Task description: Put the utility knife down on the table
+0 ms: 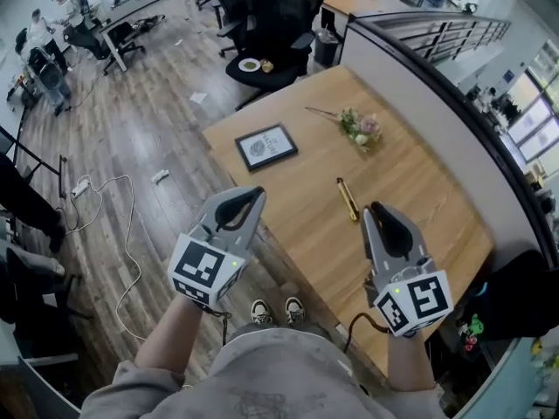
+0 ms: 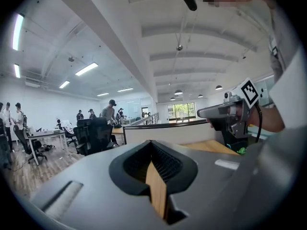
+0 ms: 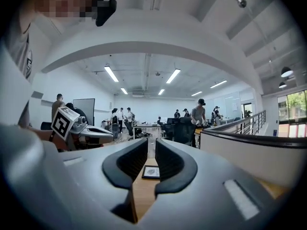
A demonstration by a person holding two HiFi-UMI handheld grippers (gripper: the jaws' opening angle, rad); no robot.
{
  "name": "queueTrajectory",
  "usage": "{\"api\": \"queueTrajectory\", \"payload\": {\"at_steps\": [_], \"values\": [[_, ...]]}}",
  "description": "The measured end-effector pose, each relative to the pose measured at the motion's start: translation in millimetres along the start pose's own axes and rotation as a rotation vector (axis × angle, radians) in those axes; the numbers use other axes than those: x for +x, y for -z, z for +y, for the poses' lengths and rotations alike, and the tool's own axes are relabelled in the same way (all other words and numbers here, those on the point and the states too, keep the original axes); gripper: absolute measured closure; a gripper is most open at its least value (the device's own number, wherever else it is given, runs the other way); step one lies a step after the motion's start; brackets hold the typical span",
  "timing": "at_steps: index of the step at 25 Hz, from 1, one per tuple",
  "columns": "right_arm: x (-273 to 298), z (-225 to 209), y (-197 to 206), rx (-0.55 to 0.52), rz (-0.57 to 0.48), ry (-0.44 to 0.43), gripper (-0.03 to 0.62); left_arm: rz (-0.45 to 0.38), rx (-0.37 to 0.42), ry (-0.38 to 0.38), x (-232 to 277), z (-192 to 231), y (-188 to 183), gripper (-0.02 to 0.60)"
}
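Note:
The yellow utility knife (image 1: 348, 199) lies flat on the wooden table (image 1: 428, 190), with no gripper touching it. My right gripper (image 1: 377, 209) is held up above the table's near part, its tips just right of the knife. Its jaws stand a narrow gap apart, and in the right gripper view (image 3: 151, 145) nothing is between them. Off the table's left corner, my left gripper (image 1: 255, 197) hangs over the floor. In the left gripper view (image 2: 151, 145) its tips meet and it holds nothing. Neither gripper view shows the knife.
A framed picture (image 1: 266, 147) lies near the table's left corner, also seen as the framed picture (image 3: 151, 171). A small flower sprig (image 1: 360, 127) rests farther back. A curved partition wall (image 1: 437, 85) borders the table's right side. A black office chair (image 1: 271, 33) stands beyond. People work at desks in the distance.

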State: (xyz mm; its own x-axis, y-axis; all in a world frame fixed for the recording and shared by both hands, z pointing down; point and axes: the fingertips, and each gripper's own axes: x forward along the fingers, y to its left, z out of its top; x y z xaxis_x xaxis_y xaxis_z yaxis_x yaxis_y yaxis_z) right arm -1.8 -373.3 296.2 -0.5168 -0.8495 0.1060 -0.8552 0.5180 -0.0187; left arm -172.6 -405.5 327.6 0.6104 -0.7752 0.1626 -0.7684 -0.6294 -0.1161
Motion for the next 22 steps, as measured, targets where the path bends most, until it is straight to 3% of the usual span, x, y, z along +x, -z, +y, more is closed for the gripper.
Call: {"api": "queueTrajectory", "payload": {"at_steps": [3,8,13,22], "values": [[-10,5,9,0.028,0.003,0.027,0.545,-0.021,0.005,0.005,-15,-5,-2,0.582],[-25,19,14,-0.029,0.024,0.069,0.554,-0.015,-0.007,0.029,-39,-15,-2,0.583],[-25,43,15,-0.133,0.042,0.012,0.582,-0.01,-0.043,-0.008,-63,-11,8,0.583],[-18,56,19,-0.118,0.057,-0.03,0.582,-0.028,-0.026,-0.032,-71,-1,-1,0.583]]}}
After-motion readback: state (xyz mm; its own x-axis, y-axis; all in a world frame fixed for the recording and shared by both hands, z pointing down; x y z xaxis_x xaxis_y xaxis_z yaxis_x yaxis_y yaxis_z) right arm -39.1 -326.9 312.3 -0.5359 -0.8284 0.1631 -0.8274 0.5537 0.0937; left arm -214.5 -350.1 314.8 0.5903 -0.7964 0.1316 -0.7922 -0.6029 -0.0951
